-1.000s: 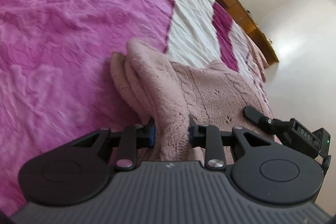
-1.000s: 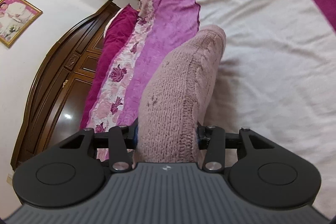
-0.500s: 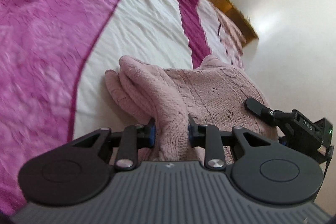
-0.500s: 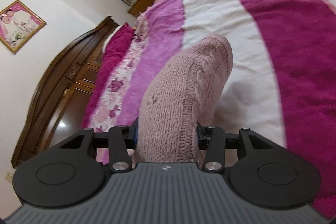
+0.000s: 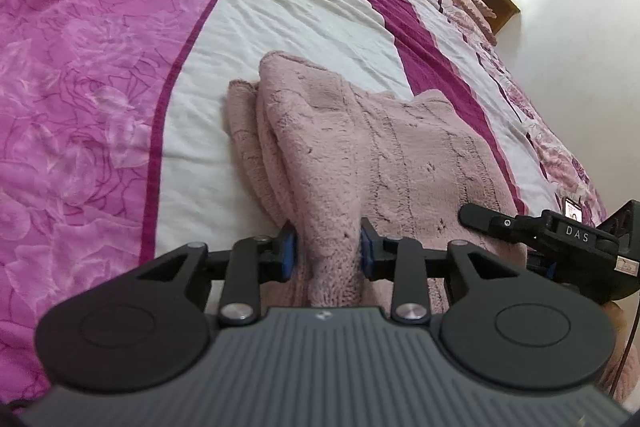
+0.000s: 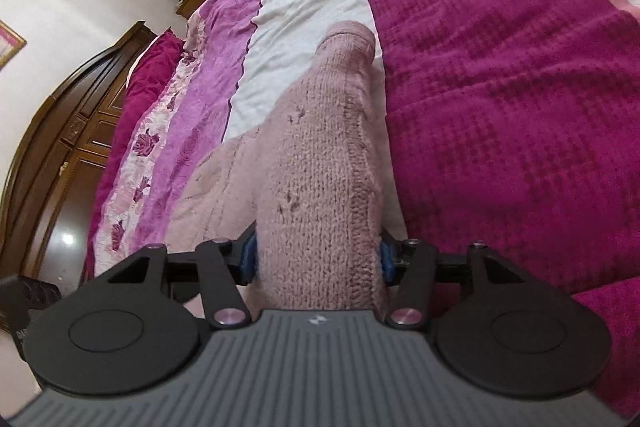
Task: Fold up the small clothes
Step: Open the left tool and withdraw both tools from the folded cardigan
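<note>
Lying on the white band of the bed (image 5: 288, 7), the pink knit garment (image 5: 360, 147) is pinched at its near edge, apparently so the fold can be laid flat: the left gripper (image 5: 328, 251) has a bunched ridge of its fuzzy cloth between blue-padded jaws that are opening, the left pad seemingly just clear of the fabric. To its right, the right gripper (image 6: 316, 259) straddles a thick, tube-like roll of ribbed stitches, its jaws also opening though the pads look pressed against the wool. The quilt beneath is crinkled cotton with a waffle-textured magenta stripe (image 6: 500, 87).
</note>
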`<move>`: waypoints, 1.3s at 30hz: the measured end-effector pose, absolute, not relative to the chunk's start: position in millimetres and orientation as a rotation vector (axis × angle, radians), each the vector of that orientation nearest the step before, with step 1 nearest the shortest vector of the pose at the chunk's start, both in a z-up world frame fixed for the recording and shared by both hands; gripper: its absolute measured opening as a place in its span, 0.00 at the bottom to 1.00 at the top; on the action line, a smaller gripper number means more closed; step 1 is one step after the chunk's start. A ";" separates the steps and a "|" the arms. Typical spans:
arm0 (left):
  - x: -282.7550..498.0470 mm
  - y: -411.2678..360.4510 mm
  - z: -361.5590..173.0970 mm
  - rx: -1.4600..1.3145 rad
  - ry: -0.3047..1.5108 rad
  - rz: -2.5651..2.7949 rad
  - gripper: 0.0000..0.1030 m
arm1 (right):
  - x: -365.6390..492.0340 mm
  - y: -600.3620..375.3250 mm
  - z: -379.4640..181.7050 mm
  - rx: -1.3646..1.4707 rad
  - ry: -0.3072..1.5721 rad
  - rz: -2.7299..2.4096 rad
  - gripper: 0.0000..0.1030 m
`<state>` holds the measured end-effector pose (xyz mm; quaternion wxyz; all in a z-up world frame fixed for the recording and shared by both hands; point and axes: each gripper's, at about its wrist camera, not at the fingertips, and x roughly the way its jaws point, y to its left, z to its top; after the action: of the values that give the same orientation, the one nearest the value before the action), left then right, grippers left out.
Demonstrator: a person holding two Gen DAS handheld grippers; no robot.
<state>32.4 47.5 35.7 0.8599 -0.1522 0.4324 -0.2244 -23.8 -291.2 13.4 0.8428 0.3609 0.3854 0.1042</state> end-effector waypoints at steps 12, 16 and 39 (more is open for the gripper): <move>6.2 49.6 49.7 -0.247 0.883 -0.365 0.52 | -50.3 -283.9 34.3 0.656 0.764 0.184 0.68; -4.6 46.7 57.6 -0.205 0.879 -0.332 0.52 | -64.7 -280.9 44.6 0.615 0.735 0.172 0.71; -71.4 15.6 50.9 -0.040 0.891 -0.199 0.53 | -145.7 -243.7 56.6 0.367 0.684 0.121 0.80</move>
<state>-71.4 15.6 50.9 0.8975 -0.0195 0.4300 -0.0961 -145.7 -243.7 56.6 0.9238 0.1789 0.3333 0.0590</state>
